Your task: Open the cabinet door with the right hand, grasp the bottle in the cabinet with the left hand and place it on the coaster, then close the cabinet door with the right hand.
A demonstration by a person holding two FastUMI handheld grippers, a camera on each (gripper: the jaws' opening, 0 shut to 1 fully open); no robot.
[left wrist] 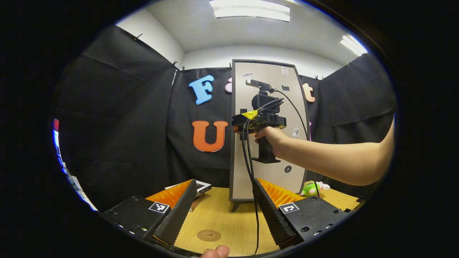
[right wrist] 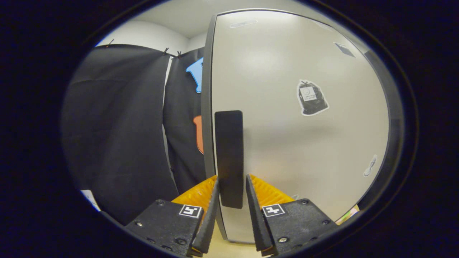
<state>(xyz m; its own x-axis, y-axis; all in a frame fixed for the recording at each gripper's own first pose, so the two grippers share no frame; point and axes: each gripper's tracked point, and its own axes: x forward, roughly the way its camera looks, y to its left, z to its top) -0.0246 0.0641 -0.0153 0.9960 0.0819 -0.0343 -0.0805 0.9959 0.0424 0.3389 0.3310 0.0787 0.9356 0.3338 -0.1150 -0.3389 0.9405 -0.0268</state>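
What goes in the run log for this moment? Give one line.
stage: opening door | right tool: fingers astride door handle, grip unclear | cabinet door: closed | left tool: open, above coaster

I'm working in a staged recording booth inside an office-like room: black cloth walls (left wrist: pixel 118 118) clipped around a wooden tabletop (left wrist: pixel 226 218), 2 fluorescent ceiling panels (left wrist: pixel 251 10) overhead, white walls above, and 1 small freestanding cabinet (left wrist: pixel 267 89) as a prop.
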